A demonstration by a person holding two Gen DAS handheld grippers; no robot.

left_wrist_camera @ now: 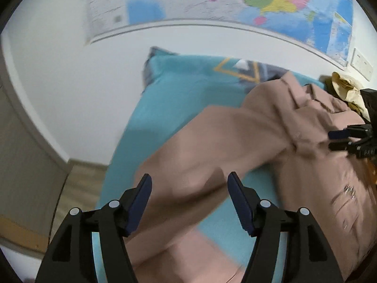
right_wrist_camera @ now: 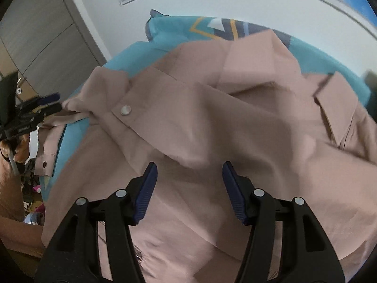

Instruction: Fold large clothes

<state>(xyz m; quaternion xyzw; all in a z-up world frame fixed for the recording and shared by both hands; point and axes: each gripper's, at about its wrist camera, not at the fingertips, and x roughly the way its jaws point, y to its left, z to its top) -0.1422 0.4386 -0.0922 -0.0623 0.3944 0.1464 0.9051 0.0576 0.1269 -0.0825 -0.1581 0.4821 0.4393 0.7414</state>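
Note:
A dusty-pink button shirt (right_wrist_camera: 212, 122) lies rumpled over a teal bed sheet (left_wrist_camera: 165, 108). A white button (right_wrist_camera: 125, 110) shows on its placket. One sleeve (left_wrist_camera: 202, 146) stretches toward the bed's left side. My left gripper (left_wrist_camera: 189, 185) hovers over that sleeve with its jaws open and nothing pressed between the pads. It also shows at the left edge of the right wrist view, where the left gripper (right_wrist_camera: 53, 103) sits at the sleeve's edge. My right gripper (right_wrist_camera: 189, 174) stands open above the shirt's body without pinching cloth. In the left wrist view the right gripper (left_wrist_camera: 332, 139) enters from the right.
A teal pillow (left_wrist_camera: 188, 75) with a yellow and grey pattern lies at the head of the bed, under a wall map (left_wrist_camera: 235, 0). Grey cabinet doors (right_wrist_camera: 42, 37) and wood floor (left_wrist_camera: 80, 184) flank the left side. A yellow cloth (left_wrist_camera: 344, 85) lies at far right. A person's hand (right_wrist_camera: 21, 151) holds the left gripper.

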